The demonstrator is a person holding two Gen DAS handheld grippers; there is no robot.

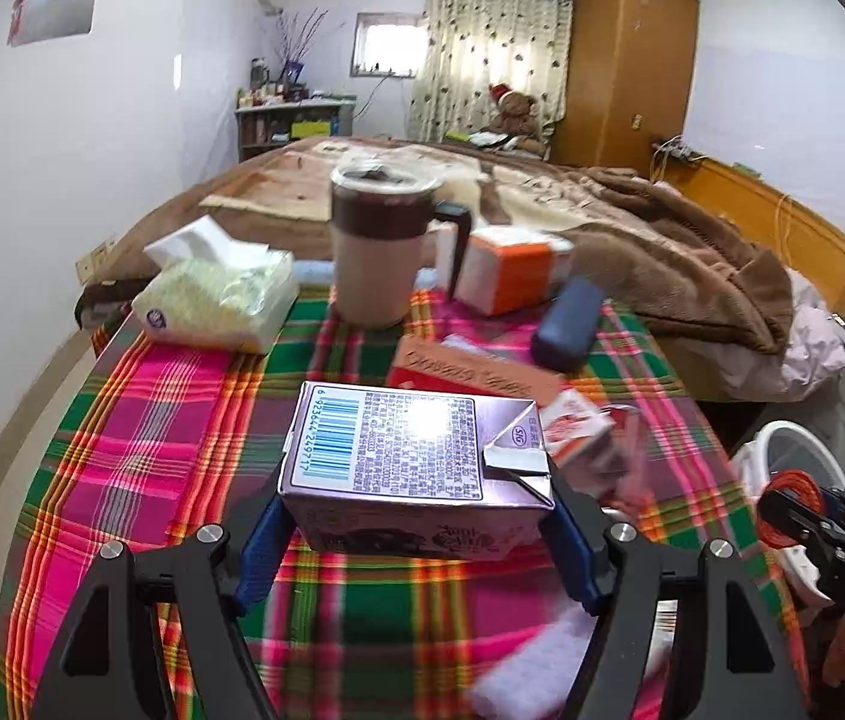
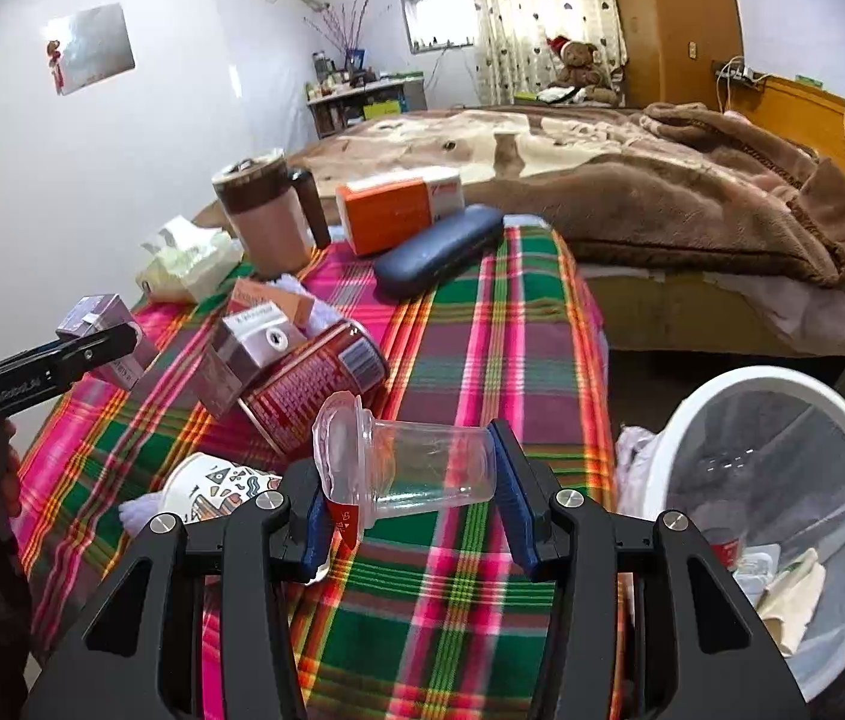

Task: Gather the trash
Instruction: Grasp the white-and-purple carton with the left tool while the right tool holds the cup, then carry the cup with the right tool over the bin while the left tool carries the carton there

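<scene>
The left gripper is clamped on a purple drink carton, its blue pads pressed to the carton's two ends; the carton lies on its side above the plaid tablecloth. Its upper face carries a blue barcode, a block of small print too fine to read, and the mark "SIG" on the folded corner flap.

The right gripper is closed on a clear plastic cup, held sideways with its peeled lid flap hanging at the left pad and its base against the right pad. A red tag on the flap bears writing too small to read.

Just left of the right gripper a patterned paper cup lies on the cloth; ahead of it, a red can lies on its side touching a second small carton. To the gripper's right, past the table's edge, a white bin with a clear liner stands open with scraps inside.

Beyond the cartons are a flat orange box, a dark blue case, an orange-and-white box, a brown lidded mug and a tissue pack. The table's far edge meets a bed with a brown blanket.

In the right wrist view the left gripper's side reads partly as "GenRobot".
</scene>
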